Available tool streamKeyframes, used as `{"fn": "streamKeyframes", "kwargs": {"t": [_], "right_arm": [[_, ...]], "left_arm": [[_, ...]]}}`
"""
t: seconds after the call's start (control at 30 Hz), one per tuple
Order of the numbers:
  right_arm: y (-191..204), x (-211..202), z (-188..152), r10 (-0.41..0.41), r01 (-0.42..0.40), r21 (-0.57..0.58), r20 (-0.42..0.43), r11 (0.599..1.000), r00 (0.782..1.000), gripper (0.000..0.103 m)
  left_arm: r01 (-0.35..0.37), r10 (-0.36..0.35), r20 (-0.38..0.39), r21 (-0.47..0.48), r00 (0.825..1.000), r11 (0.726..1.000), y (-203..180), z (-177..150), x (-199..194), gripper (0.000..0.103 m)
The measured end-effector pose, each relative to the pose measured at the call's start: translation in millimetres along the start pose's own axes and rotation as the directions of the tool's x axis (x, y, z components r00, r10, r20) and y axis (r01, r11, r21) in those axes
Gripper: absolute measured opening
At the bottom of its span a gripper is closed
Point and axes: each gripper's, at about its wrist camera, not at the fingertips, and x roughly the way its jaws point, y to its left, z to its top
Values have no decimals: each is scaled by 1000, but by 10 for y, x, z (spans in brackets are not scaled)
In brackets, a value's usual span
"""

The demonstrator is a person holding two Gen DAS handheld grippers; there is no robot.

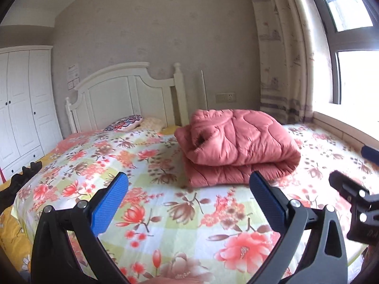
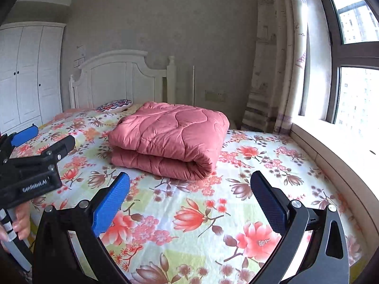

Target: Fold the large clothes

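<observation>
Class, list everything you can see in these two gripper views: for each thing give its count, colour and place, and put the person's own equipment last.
quilted garment: one, pink, folded on the bed
bed sheet: one, floral, covering the mattress
cushion: one, patterned, near the headboard
headboard: one, white, against the far wall
wardrobe: one, white, at far left
curtain: one, pale printed, beside the window
window: one, dark frame, on the right
wall socket: one, on the far wall
left gripper: black with blue pads, open, above the sheet
right gripper: same, open
</observation>
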Motion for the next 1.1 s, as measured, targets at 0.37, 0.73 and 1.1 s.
{"fn": "streamKeyframes", "kwargs": {"t": [0.37, 0.73, 1.1], "right_arm": [[-33, -14, -33, -7, 6, 67, 9, 998, 1000, 98], [-16, 26, -42, 3, -3, 71, -3, 997, 1000, 98], [-39, 34, -61, 9, -9, 81, -8, 997, 1000, 98]], "left_arm": [[22, -23, -49, -16, 999, 1000, 15, -44, 176, 101], [32, -32, -60, -13, 998, 999, 13, -63, 198, 101], [32, -33, -66, -16, 997, 999, 14, -70, 215, 101]]}}
